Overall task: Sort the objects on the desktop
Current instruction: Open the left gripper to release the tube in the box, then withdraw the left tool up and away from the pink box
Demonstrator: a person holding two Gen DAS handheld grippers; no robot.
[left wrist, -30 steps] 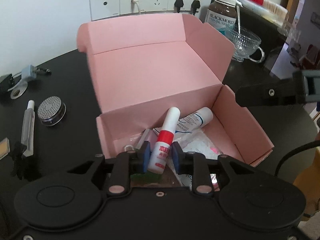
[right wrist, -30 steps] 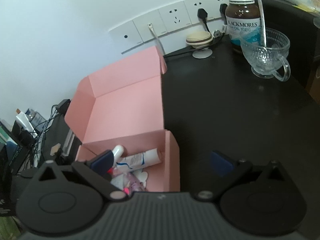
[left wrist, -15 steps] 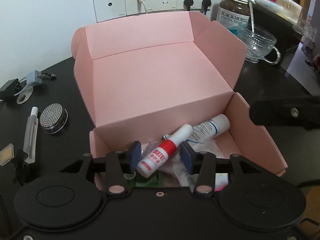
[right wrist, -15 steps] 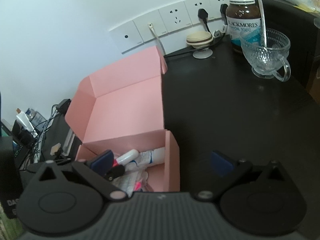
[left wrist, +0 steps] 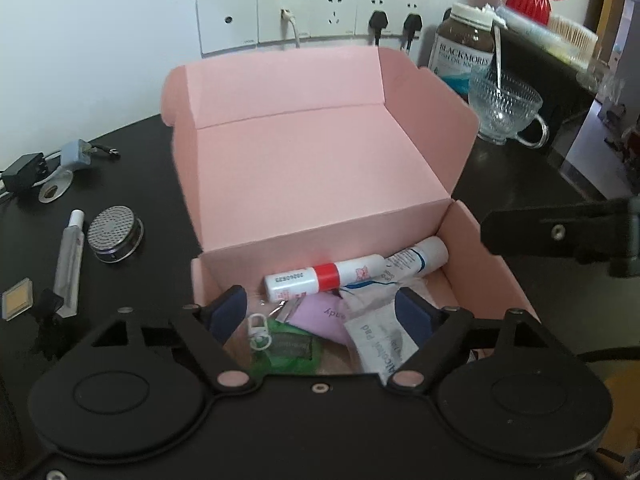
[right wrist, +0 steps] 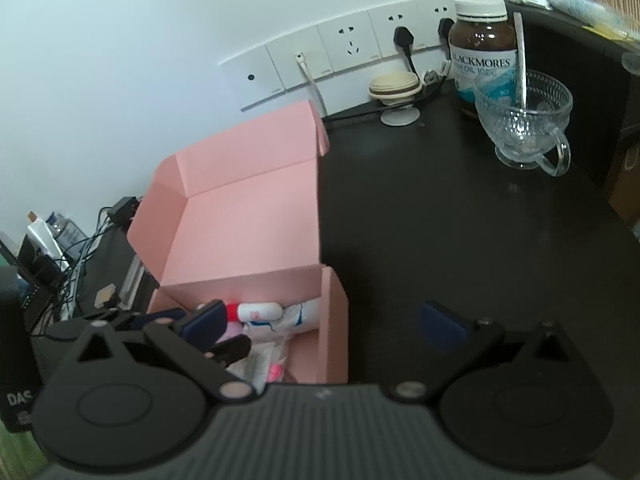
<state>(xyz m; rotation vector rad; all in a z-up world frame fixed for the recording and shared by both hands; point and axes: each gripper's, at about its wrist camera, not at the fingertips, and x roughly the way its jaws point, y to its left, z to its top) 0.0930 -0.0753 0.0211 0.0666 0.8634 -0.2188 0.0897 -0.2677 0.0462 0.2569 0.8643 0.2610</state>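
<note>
- "BLACKMORES FISH OIL" is read on the brown jar (right wrist: 482, 52).
- "Alcohol pad" is printed on a sachet (left wrist: 378, 338) inside the pink box (left wrist: 312, 168).
- Left gripper (left wrist: 320, 312): jaws opening, nothing pressed.
- Right gripper (right wrist: 320, 324): jaws spread wide, empty.

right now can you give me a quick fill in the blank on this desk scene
1. The red-banded white bottle lies inside the ____ box.
2. A spoon stands in the glass ____ beside the Blackmores jar.
3. Between the left gripper fingers, which are opening, nothing is ____.
4. The small silver tube lies on the ____ table.

Missing words: pink; cup; held; black
</note>
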